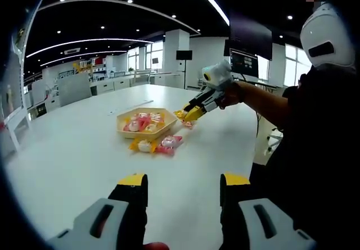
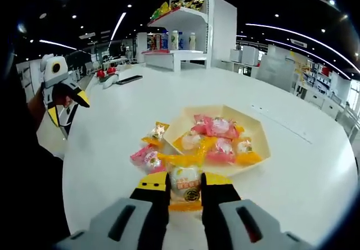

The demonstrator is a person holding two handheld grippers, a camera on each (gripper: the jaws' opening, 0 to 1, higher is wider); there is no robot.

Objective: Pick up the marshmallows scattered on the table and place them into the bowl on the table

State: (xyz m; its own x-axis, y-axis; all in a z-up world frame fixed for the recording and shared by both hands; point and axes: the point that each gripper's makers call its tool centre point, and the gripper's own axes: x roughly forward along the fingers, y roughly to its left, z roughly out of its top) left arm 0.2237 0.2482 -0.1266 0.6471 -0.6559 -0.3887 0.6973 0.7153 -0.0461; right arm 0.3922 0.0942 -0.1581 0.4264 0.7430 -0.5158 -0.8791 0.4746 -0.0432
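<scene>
The marshmallows (image 2: 216, 129) are wrapped sweets in pink, yellow and white; most lie heaped in the bowl (image 2: 256, 123), a shallow cream hexagonal dish on the white desk (image 2: 118, 121). Two more wrapped pieces (image 2: 147, 157) rest on the desk just beside the bowl's rim, one pink and one yellow. A further yellow-wrapped marshmallow (image 2: 185, 188) sits just outside the bowl's near edge, pinched between the jaws of the right hand-held gripper (image 2: 185, 185), which is clenched on it. Its wrapper carries a round dark label, but the print is too small to read.

In the left gripper view the bowl (image 1: 147, 132) sits near the middle of the desk (image 1: 73, 160), with the loose pieces (image 1: 156, 144) on its near side. The left hand-held gripper (image 1: 184, 187) is well apart from the bowl, jaws spread and holding nothing. Nothing stands between it and the bowl.

Beyond the bowl, in the right gripper view, a shelf unit (image 2: 188, 14) holds bottles and packets, their labels unreadable. A dark flat object (image 2: 129, 80) lies on the desk's far side.
</scene>
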